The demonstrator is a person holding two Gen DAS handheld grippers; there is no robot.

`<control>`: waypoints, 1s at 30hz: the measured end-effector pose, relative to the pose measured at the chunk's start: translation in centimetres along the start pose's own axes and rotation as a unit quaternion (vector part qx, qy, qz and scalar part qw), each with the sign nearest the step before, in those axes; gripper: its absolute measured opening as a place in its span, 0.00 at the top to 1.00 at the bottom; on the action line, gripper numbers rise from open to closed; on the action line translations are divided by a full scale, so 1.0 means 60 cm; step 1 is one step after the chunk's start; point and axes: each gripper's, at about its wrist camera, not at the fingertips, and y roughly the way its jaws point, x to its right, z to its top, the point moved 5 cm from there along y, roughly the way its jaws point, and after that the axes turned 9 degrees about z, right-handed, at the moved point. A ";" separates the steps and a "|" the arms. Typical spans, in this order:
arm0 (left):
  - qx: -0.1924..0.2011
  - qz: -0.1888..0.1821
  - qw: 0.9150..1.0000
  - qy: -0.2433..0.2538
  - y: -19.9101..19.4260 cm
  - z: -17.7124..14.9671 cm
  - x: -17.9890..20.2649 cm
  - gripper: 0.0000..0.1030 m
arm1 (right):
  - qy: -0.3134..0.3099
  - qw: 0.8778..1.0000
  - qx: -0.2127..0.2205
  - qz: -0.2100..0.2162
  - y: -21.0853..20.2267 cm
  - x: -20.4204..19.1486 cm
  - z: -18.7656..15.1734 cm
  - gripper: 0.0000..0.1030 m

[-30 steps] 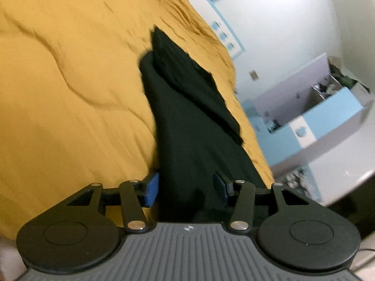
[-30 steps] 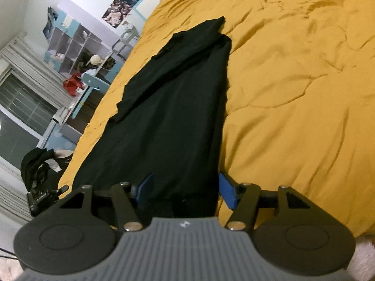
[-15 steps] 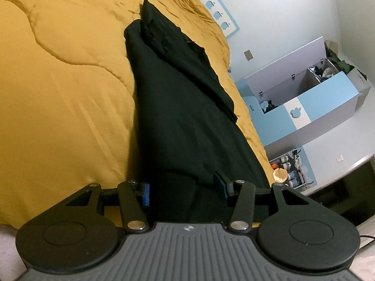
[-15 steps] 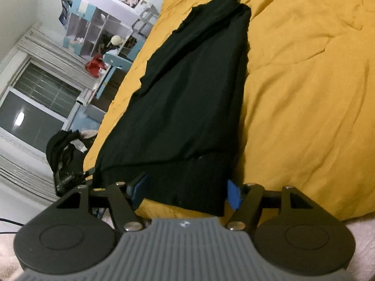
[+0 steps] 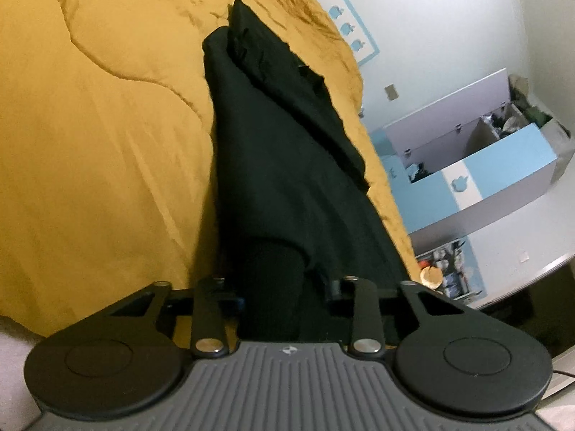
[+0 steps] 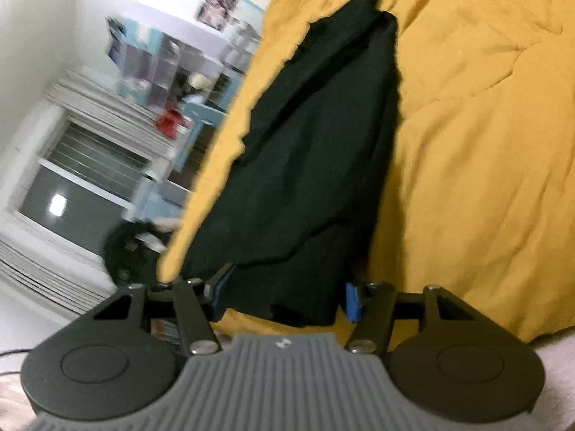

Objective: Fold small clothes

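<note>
A long black garment (image 5: pixel 287 165) lies folded lengthwise on a mustard-yellow bedspread (image 5: pixel 100 136), running from the near edge of the bed away toward its far end; in the left wrist view a narrower folded layer sits on top along the side nearer the wall. The left gripper (image 5: pixel 285 292) is at the near end of the garment — its jaws have just been closing, and a bunched roll of the black cloth stands between them. The cloth fills the gap, but the dark fabric hides the pads, so I cannot tell whether they press on it. The right gripper (image 6: pixel 284 296) is also at the near end, seen from the other side; its jaws have just been closing as well, yet they stand fairly wide, with the hem of the garment (image 6: pixel 316 165) lying between the blue pads (image 6: pixel 351 301). The right pad is at the edge of the cloth and the left pad stands just clear of it — no firm pinch visible. The right wrist view is blurred. Beyond the bed the left wrist view shows a blue and white cabinet (image 5: pixel 503 165) against a white wall; the right wrist view shows a window (image 6: pixel 82 186) and shelves (image 6: pixel 179 68), all well apart from the garment.
</note>
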 end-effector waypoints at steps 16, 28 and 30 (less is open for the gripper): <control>0.038 -0.056 0.996 -0.053 -0.022 0.036 0.033 0.95 | 0.002 0.997 0.058 0.053 0.004 -0.039 0.038 0.84; 0.087 -0.068 0.992 -0.060 0.059 0.216 0.073 0.95 | 0.040 0.982 0.179 0.047 0.043 -0.020 0.205 0.86; 0.092 -0.068 0.992 -0.053 0.087 0.263 0.077 0.95 | 0.035 0.981 0.188 0.042 0.065 -0.017 0.256 0.87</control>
